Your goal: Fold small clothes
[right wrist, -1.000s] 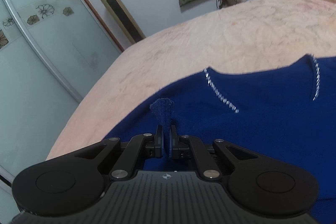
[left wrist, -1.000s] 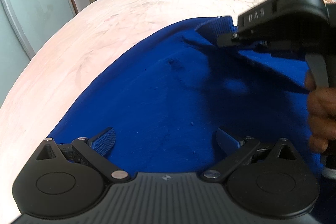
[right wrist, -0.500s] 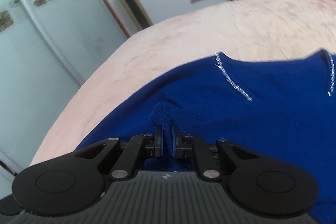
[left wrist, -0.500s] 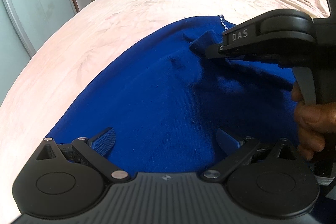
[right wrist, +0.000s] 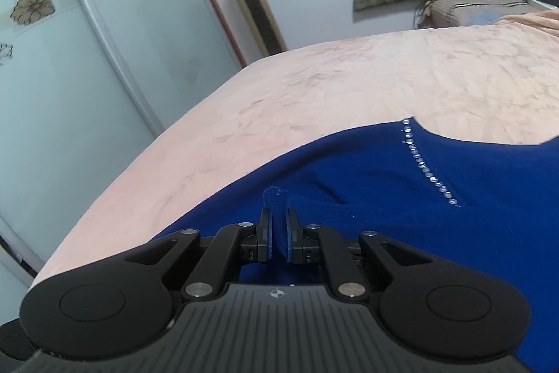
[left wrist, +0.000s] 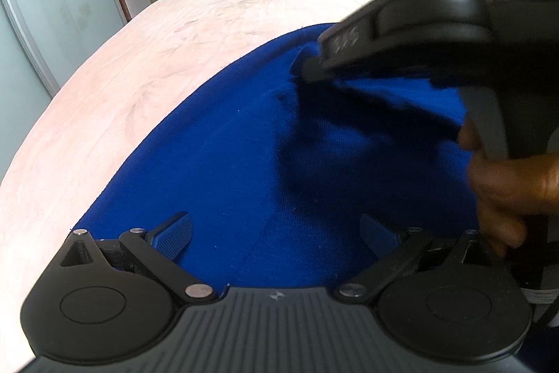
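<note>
Fingers: left pair spread over the cloth, right pair pinching a blue fold.

The left gripper [left wrist: 276,233] hovers with its fingers [left wrist: 173,235] spread wide, nothing between them, above the blue knit garment [left wrist: 227,163] that lies flat on the peach-covered bed [left wrist: 139,76]; it sits as it did a second ago. At 2 o'clock in the left wrist view the right gripper [right wrist: 277,235], held by a hand [left wrist: 506,191], now looms larger and blurred, its tip further toward 10 o'clock than before. Its fingers [right wrist: 267,233] are nearly together, pinching a raised tuft of the garment. In the right wrist view the sparkling neckline trim [right wrist: 424,170] has shifted toward 3 o'clock. No containers show.
</note>
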Tool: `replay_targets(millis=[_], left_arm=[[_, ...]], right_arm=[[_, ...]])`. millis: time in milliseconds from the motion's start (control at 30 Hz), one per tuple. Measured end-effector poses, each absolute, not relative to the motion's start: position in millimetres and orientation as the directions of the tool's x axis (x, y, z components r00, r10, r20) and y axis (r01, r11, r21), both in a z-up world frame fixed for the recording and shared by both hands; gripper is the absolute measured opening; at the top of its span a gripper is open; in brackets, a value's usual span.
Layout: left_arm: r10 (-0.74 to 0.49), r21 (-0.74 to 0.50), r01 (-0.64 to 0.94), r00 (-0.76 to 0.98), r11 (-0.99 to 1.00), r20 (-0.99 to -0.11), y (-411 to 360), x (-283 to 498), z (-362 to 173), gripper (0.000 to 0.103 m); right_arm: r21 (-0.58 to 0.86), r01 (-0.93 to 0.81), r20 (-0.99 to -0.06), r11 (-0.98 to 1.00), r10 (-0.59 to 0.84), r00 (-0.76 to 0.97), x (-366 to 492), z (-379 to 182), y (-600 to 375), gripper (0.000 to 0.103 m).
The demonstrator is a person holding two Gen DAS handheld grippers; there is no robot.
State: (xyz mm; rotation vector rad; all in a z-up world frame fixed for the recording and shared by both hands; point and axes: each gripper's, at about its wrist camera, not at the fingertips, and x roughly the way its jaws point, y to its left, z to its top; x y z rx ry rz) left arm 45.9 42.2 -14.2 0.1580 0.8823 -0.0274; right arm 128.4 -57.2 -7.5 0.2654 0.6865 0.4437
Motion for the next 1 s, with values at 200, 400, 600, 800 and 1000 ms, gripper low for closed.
replay_targets(millis=[200, 400, 600, 800, 1000], left_arm=[[0.053, 0.136, 0.082, 0.637, 0.987, -0.769, 45, 47, -11, 0.103], [0.035, 0.119, 0.082, 0.662, 0.990, -0.749, 46, 46, -2, 0.103], [0.023, 0.138, 0.120, 0.664, 0.983, -0.747, 25, 52, -3, 0.103], [0.054, 0.206, 0.116, 0.739, 0.972, -0.672, -2, 80, 9, 0.103], [0.110, 0.251, 0.111, 0.683, 0.961, -0.722, -20, 125, -17, 0.103]], right_arm=[[0.423, -0.323, -0.548, 0.847, 0.523, 0.653, 116, 3, -86, 0.040], [0.429, -0.056, -0.503, 0.901, 0.290, 0.815, 79, 28, -219, 0.043], [0.522, 0.250, -0.497, 0.816, 0.053, 0.866, 36, 23, -351, 0.057], [0.725, 0.320, -0.544, 0.610, 0.223, 0.809, 38, -33, -408, 0.056], [0.784, 0.289, -0.490, 0.550, 0.262, 0.831, 58, -48, -416, 0.027]])
